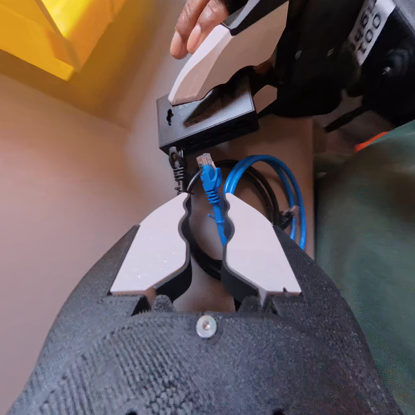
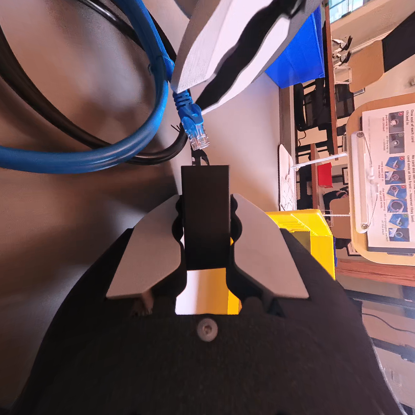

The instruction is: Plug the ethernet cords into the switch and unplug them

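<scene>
right claw (image 2: 205,224) clamped the switch (image 2: 205,215) | left claw (image 1: 207,215) pinched blue cord (image 1: 219,221) behind its plug (image 1: 207,168) | cord floppy, clip fragile: grip the boot

From my feed, the switch (image 1: 206,121) ports sit in shadow, so I can't count them. The blue cord (image 2: 94,157) and black cord (image 2: 56,121) loops run past the frame edge.
</scene>
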Demonstrator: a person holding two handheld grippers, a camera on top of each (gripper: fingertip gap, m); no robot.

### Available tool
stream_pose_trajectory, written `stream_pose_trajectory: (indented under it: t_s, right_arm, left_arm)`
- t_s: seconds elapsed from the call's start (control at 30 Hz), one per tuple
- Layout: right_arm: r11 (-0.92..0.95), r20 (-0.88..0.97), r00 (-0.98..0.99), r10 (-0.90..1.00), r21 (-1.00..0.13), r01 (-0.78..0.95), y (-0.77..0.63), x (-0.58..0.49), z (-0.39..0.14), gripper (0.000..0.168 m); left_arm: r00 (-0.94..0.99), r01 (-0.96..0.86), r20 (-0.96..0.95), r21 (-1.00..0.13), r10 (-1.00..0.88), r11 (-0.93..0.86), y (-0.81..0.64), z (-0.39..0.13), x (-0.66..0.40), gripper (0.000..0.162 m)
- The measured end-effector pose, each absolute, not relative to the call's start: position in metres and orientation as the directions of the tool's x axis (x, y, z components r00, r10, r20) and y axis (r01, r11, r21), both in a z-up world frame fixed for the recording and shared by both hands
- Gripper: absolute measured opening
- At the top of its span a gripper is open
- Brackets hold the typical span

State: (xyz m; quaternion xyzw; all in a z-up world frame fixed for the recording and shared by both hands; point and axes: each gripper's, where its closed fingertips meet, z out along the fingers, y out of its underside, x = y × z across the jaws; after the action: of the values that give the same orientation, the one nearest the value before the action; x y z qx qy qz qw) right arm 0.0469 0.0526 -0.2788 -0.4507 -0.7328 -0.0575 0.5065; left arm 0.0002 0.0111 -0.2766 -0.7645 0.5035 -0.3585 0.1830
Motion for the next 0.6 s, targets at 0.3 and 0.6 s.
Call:
stream_pose_trajectory:
  t_s: [0.3, 0.6]
  right_arm:
    - [0.569, 0.811, -0.052, 0.583, -0.362, 0.738, 0.052, 0.045, -0.273, 0.039]
    - [0.557, 0.826, -0.085, 0.558, -0.296, 0.776, 0.048, 0.042, -0.281, 0.039]
  left_arm:
    - [0.348, -0.720, -0.046, -0.653, -0.936, -0.236, 0.019, -0.278, 0.000, 0.022]
    - [0.397, -0.769, -0.079, -0.572, -0.914, -0.284, 0.011, -0.297, 0.001, 0.021]
